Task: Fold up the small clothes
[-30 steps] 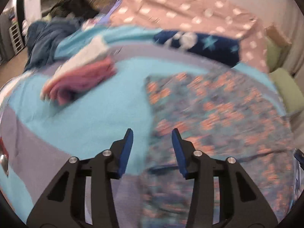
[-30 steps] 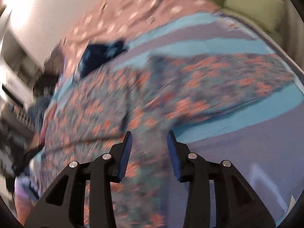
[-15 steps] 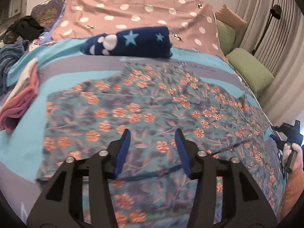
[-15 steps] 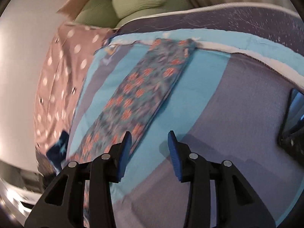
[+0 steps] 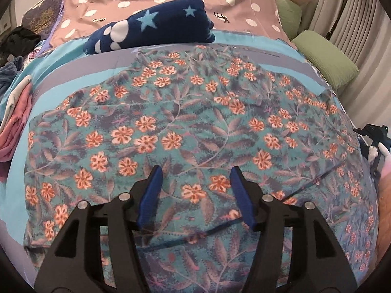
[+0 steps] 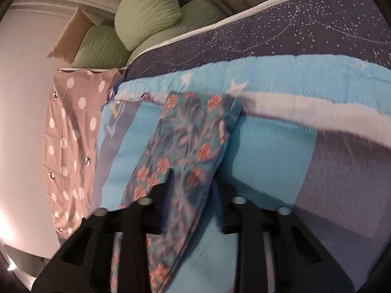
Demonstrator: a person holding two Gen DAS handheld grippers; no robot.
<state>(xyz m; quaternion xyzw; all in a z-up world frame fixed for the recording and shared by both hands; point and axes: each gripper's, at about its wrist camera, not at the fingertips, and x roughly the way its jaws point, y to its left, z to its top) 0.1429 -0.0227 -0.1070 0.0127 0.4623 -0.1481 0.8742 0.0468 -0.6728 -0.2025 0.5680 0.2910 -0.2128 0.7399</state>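
Grippers both wide apart as before, right gripper (image 6: pixel 191 183) now lower over floral garment (image 6: pixel 193 144)'s leg.

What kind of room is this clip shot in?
Most likely a bedroom: the floral garment lies spread on a bed's striped blanket, with green pillows and curtains beside it.

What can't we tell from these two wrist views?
- Right wrist view: whether the right gripper touches the floral garment; motion blur smears its fingertips.
- Left wrist view: garment's near hem, hidden behind the left gripper.
- Left wrist view: pink clothes, cut off by the frame edge.
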